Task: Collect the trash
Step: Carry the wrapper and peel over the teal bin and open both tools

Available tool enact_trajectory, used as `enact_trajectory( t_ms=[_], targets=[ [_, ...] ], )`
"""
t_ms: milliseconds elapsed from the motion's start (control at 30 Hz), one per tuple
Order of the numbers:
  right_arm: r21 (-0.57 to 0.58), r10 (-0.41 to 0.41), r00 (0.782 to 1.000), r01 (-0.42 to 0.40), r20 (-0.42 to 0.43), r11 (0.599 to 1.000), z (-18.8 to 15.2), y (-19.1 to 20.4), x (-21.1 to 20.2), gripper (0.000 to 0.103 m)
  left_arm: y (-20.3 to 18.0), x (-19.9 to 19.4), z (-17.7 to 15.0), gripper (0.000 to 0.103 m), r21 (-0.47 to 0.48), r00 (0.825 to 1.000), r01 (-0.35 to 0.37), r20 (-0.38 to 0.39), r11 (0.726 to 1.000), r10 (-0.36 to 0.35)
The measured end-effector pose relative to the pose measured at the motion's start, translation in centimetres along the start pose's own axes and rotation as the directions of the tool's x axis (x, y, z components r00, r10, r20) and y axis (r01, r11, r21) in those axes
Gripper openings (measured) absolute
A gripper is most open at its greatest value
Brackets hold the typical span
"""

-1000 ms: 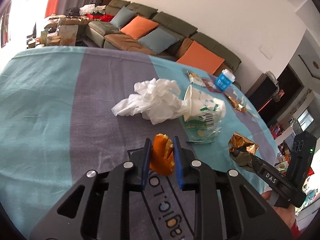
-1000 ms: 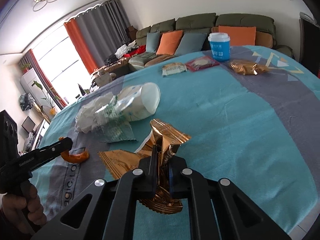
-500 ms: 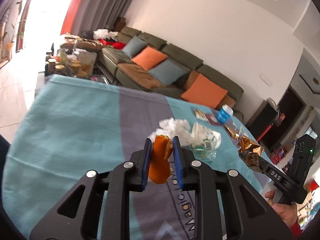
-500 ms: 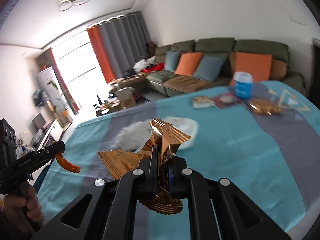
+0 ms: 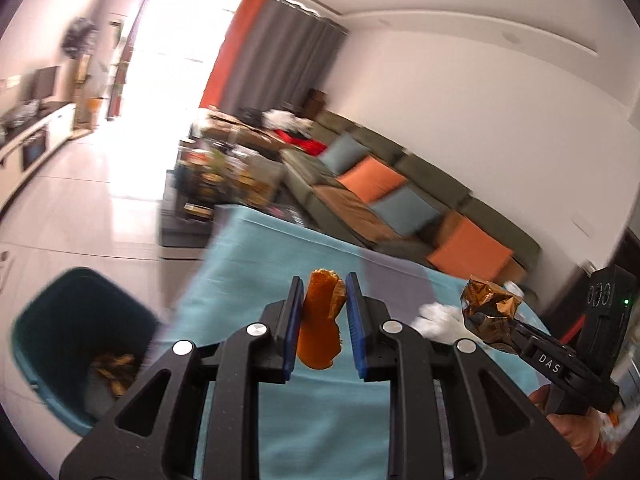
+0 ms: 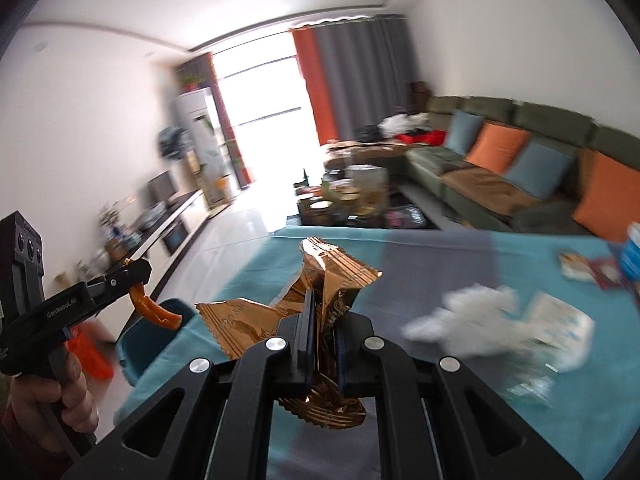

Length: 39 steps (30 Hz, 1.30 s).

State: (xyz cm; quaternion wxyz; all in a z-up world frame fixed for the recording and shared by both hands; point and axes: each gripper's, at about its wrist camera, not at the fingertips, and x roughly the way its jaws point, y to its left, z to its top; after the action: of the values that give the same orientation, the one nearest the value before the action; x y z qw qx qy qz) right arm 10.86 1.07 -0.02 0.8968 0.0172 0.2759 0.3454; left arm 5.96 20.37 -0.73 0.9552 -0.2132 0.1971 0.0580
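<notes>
Bin (image 5: 60, 320) beside tablecloth edge (image 5: 208, 264)

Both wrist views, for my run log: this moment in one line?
left gripper: shut on orange peel | right gripper: shut on crumpled gold foil wrapper | teal plastic bin: beside table, holds trash

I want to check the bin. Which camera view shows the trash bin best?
The left wrist view: the teal trash bin shows its open mouth with wrappers inside. The right wrist view shows only part of its side, behind the orange peel and the table edge.
</notes>
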Motion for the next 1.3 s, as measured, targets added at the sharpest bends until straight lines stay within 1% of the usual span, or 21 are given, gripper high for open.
enact_trajectory(
  t_ms=[100, 200, 267, 333, 433, 533, 567, 600, 633, 733, 933, 1000, 1033, 1067, 1200, 1233, 1267, 1300],
  targets=[
    [-0.043, 0.073, 0.997, -0.074, -0.025, 0.996, 0.8, 2.9, 2.3, 0.007, 3.2, -2.1, 0.6, 0.022, -0.032, 0.997, -0.067, 0.025, 0.997, 0.068],
    [-0.087, 0.141, 0.988, -0.146, -0.058, 0.985, 1.6, 6.1, 4.5, 0.007, 6.2, -4.1, 1.0, 0.022, -0.062, 0.990, -0.129, 0.042, 0.990, 0.132],
    [-0.127, 0.169, 0.983, -0.178, -0.076, 0.976, 2.0, 8.3, 5.8, 0.007, 8.0, -5.2, 1.2, 0.022, -0.082, 0.985, -0.163, 0.051, 0.983, 0.168],
    [-0.142, 0.213, 0.971, -0.227, -0.106, 0.963, 2.4, 10.3, 7.2, 0.007, 9.5, -6.1, 1.3, 0.022, -0.096, 0.980, -0.184, 0.057, 0.978, 0.190],
    [-0.166, 0.254, 0.956, -0.277, -0.147, 0.946, 3.0, 13.0, 9.2, 0.007, 12.0, -7.4, 1.6, 0.022, -0.122, 0.972, -0.220, 0.059, 0.968, 0.228],
    [-0.193, 0.275, 0.944, -0.309, -0.183, 0.931, 3.0, 15.2, 10.7, 0.007, 14.1, -8.4, 1.5, 0.022, -0.139, 0.964, -0.249, 0.060, 0.959, 0.259],
    [-0.196, 0.290, 0.934, -0.331, -0.210, 0.923, 3.0, 16.3, 11.6, 0.007, 14.7, -8.7, 1.3, 0.022, -0.147, 0.963, -0.254, 0.059, 0.956, 0.265],
    [-0.197, 0.296, 0.929, -0.340, -0.222, 0.919, 2.8, 16.8, 11.8, 0.007, 15.3, -9.0, 1.2, 0.022, -0.154, 0.960, -0.263, 0.058, 0.953, 0.274],
    [-0.209, 0.302, 0.923, -0.353, -0.241, 0.912, 2.7, 17.8, 12.5, 0.007, 15.9, -9.2, 1.1, 0.022, -0.158, 0.957, -0.272, 0.055, 0.949, 0.283],
    [-0.239, 0.303, 0.913, -0.369, -0.274, 0.898, 2.2, 19.8, 13.6, 0.007, 17.7, -9.8, 0.5, 0.022, -0.177, 0.952, -0.291, 0.046, 0.940, 0.303],
    [-0.292, 0.289, 0.890, -0.398, -0.353, 0.870, 1.0, 23.5, 16.5, 0.007, 20.4, -9.2, -0.2, 0.022, -0.200, 0.946, -0.318, 0.004, 0.927, 0.325],
    [-0.297, 0.280, 0.882, -0.403, -0.380, 0.866, 0.5, 24.3, 17.5, 0.007, 20.9, -8.1, -0.4, 0.022, -0.207, 0.943, -0.326, -0.009, 0.922, 0.331],
    [-0.297, 0.274, 0.874, -0.407, -0.402, 0.864, 0.1, 24.5, 18.2, 0.007, 21.5, -8.0, -0.6, 0.022, -0.213, 0.942, -0.332, -0.020, 0.919, 0.336],
    [-0.295, 0.268, 0.868, -0.409, -0.417, 0.864, -0.2, 24.7, 18.8, 0.007, 21.6, -6.8, -0.5, 0.022, -0.217, 0.941, -0.334, -0.027, 0.917, 0.336],
    [-0.288, 0.242, 0.843, -0.412, -0.480, 0.865, -1.4, 25.2, 20.9, 0.008, 23.1, -4.9, -1.1, 0.022, -0.221, 0.935, -0.355, -0.062, 0.908, 0.350],
    [-0.280, 0.234, 0.833, -0.412, -0.501, 0.867, -1.6, 25.2, 21.5, 0.008, 23.8, -4.4, -1.3, 0.022, -0.229, 0.933, -0.359, -0.080, 0.905, 0.350],
    [-0.275, 0.230, 0.828, -0.411, -0.511, 0.869, -1.9, 25.2, 21.9, 0.009, 24.1, -3.8, -1.6, 0.022, -0.234, 0.933, -0.359, -0.095, 0.904, 0.346],
    [-0.269, 0.226, 0.819, -0.413, -0.527, 0.870, -2.1, 25.1, 22.4, 0.013, 24.3, -3.3, -1.8, 0.022, -0.237, 0.933, -0.359, -0.106, 0.903, 0.344]
  ],
)
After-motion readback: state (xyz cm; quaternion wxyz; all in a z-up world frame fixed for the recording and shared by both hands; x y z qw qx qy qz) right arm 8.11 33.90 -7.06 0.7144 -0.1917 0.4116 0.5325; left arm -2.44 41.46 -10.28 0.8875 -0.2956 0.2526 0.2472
